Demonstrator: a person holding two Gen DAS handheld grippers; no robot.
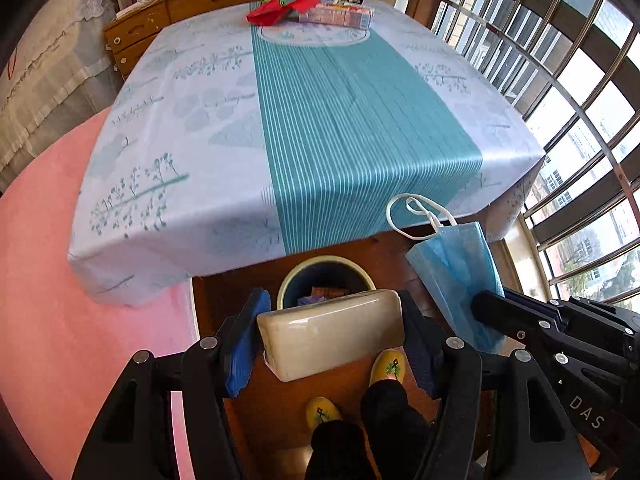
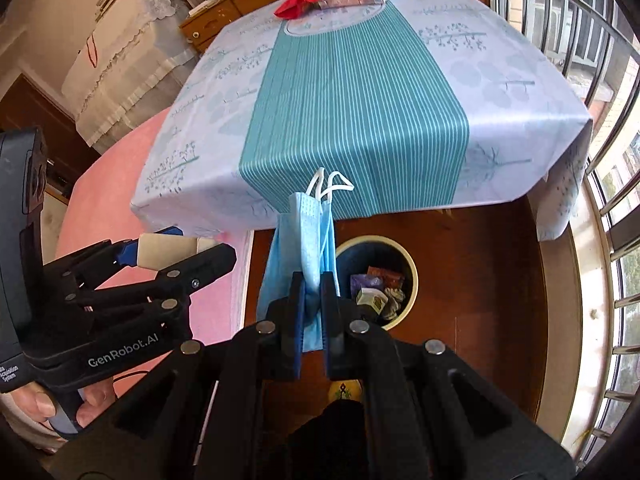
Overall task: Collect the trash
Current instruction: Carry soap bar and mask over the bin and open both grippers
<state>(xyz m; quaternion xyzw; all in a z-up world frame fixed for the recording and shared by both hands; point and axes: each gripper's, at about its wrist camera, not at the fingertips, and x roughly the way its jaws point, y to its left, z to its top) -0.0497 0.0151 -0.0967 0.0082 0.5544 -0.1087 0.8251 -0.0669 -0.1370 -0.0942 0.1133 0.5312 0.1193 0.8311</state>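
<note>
The pale cream packet (image 1: 330, 330), a sealed, cushion-shaped pack, sits clamped across its width between the blue pads of the left gripper (image 1: 334, 342), directly above the mouth of the round waste bin (image 1: 298, 270) on the dark wooden floor (image 2: 480, 280). The folded blue face mask (image 2: 308, 248), its white ear loops (image 2: 332, 184) sticking up, is pinched at its lower edge by the right gripper (image 2: 310, 320), whose jaws are closed tight on the fabric; it hangs just beside the bin, near its rim, not yet over the opening.

The bin already holds several wrappers (image 2: 380, 284), so both items should go in from low and centred. The packet looks well lined up: opening the left jaws here should probably drop it cleanly inside. The mask is light and floppy and may drift or catch on the rim, so the right gripper would do well to shift over the opening before letting go.

Behind, the table (image 1: 180, 128) with its teal-striped cloth carries more to gather at its far end: a red wrapper (image 1: 280, 10) and a flat carton (image 1: 340, 14). The person's yellow slippers (image 1: 390, 366) stand close to the bin.
</note>
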